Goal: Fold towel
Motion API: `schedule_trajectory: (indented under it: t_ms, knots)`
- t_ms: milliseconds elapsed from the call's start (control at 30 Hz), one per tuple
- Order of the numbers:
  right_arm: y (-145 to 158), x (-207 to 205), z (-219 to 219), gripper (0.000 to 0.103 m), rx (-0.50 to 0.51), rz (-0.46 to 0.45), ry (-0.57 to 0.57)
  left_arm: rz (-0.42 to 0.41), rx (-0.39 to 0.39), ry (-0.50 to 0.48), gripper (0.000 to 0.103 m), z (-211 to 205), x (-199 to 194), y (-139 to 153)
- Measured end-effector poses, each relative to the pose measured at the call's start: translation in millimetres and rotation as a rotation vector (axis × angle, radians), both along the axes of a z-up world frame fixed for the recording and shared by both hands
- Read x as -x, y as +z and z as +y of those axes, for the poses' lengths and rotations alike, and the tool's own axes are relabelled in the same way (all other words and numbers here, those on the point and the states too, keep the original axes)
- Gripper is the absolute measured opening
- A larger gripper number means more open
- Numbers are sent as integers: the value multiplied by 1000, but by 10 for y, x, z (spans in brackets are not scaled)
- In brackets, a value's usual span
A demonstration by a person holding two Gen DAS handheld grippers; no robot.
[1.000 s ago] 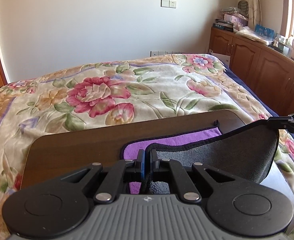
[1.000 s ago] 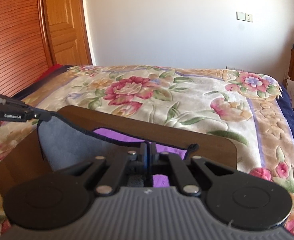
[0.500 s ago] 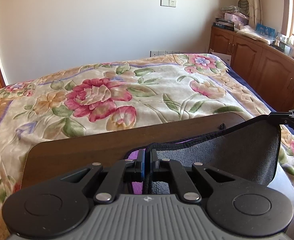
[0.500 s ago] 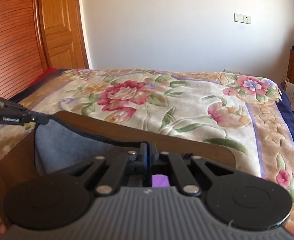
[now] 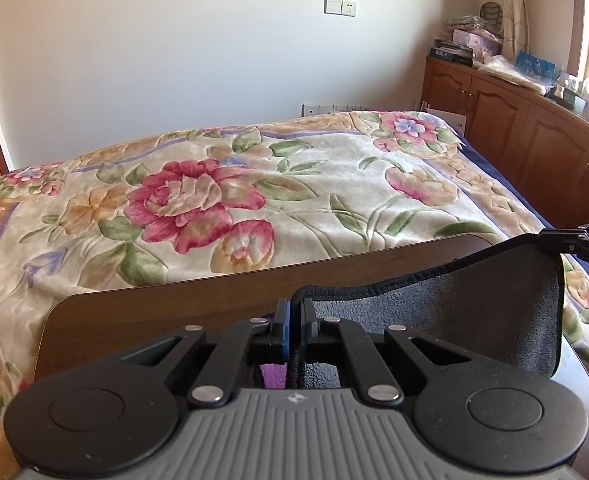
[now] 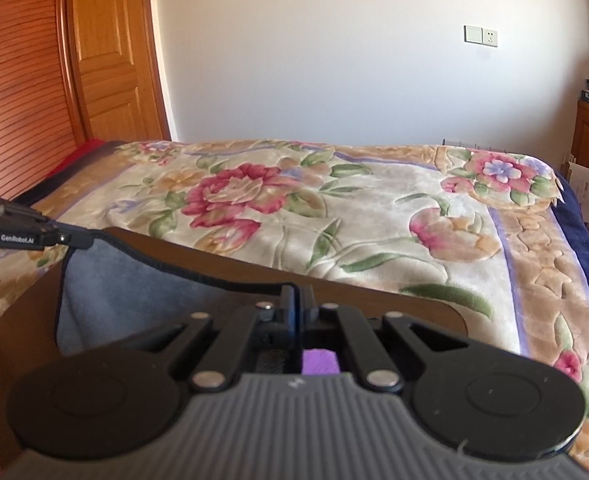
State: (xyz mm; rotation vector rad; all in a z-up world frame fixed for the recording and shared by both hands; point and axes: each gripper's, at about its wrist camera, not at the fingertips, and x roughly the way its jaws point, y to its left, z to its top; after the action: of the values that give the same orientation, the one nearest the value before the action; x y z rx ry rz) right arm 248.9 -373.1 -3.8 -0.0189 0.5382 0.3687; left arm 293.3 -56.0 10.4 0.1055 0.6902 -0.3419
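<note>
Towel: grey-and-purple, black-edged terry towel (image 5: 474,312), hanging above the dark wooden surface (image 5: 142,312).
Left tool (image 5: 294,308): clamped on its top hem.
Right tool (image 6: 297,294): clamped on the hem; seen at 3 o'clock from left.

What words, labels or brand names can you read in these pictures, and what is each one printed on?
"GenRobot.AI": white print on the side of the left hand-held gripper, seen in the right wrist view.
Lettering on the dark book spine atop the wooden cabinet: too small to read.
Print on the blue package on the same cabinet: too blurred to read.
</note>
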Motion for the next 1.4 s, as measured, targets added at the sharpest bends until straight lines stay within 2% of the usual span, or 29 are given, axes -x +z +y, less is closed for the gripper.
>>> schedule_trajectory:
  t_ms: [667,1400]
  knots:
    - [-264,-237,-71,2,-24,11,-8,25,7,17,2,24,-329,-295]
    - [-617,-458,-74,2,7,57,-12,61,-15,27,2,-31,-528,-699]
